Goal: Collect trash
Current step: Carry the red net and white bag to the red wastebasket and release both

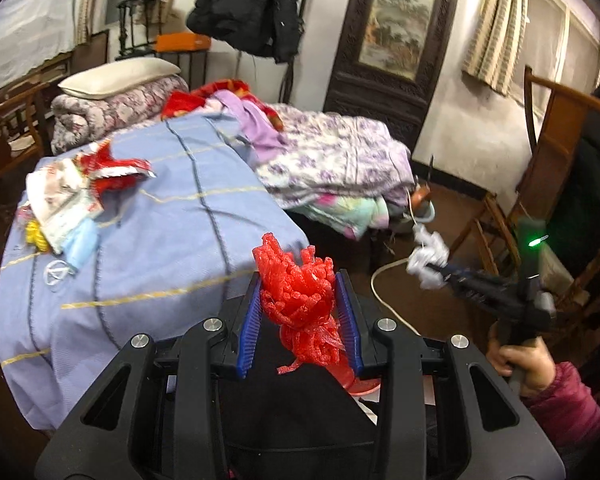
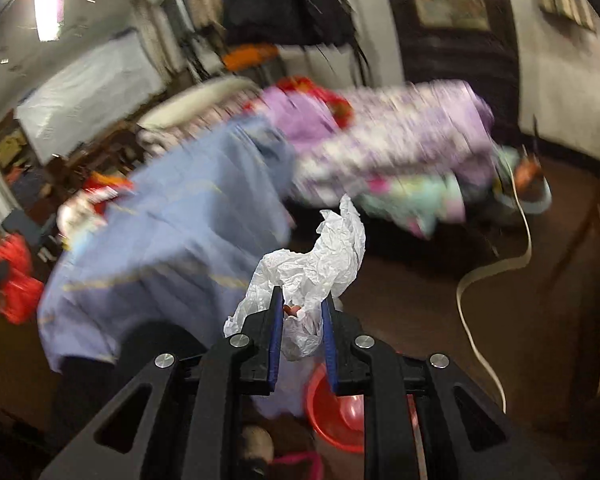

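While more wrappers [image 1: 72,196] lie far left on the bed [image 1: 160,216], red foam netting [image 1: 300,300] is clamped in the left gripper [image 1: 300,312] and crumpled white paper [image 2: 312,264] is pinched in the right gripper [image 2: 302,316], both apparently carried toward the red basin [image 2: 336,412] near below

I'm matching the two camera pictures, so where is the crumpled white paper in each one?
Left wrist view: crumpled white paper at right of centre, held in the right tongs.
Right wrist view: it fills the lower centre, between the blue pads.
Shared landmark: the blue bedspread.
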Tool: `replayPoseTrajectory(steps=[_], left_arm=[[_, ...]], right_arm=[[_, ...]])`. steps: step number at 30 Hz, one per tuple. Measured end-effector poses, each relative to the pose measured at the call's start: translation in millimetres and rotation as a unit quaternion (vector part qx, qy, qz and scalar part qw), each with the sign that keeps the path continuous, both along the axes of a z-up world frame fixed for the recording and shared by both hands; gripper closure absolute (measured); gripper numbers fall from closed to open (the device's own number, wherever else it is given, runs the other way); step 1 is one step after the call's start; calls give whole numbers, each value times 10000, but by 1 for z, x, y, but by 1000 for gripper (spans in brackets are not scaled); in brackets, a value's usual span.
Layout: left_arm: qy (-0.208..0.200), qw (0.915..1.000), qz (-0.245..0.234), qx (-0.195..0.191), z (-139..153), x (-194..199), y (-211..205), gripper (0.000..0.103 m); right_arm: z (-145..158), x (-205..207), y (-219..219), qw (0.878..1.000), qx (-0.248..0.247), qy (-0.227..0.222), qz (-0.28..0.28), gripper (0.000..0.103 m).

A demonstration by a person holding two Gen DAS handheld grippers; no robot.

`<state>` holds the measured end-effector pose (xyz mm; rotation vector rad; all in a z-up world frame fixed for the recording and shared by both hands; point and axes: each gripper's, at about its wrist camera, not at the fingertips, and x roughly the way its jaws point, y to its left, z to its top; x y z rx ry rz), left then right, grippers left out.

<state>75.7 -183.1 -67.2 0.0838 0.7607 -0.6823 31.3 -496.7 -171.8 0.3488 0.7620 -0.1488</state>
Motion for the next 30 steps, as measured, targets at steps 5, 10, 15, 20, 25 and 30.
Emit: replayPoseTrajectory(steps=[5,10,15,20,25,30], left_arm=[[169,9993,-183,278,-17,5,-30,66],[270,9971,-375,606,-38,12,-60,66],[422,9936,-563,887,-58,20,-90,66],[582,9878,-871,1152,-79,24,-124,66],[821,9767,-1387,1414,-107,24,-171,66],[924,9630,-1789,1793,-133,14,-212,39]], right_arm=[[-86,8,-26,9945,562,843,-269,82],[-153,20,-36,9849,854,1388,-591,46],[-176,16,-48,9758,1407,1448,-839,41],[-124,-16,-68,9796,1640,343,-1109,33],[-68,-49,-81,9684,2009,-934,-1143,12],[-44,-67,-87,9579,2154,-1530,-1125,6]])
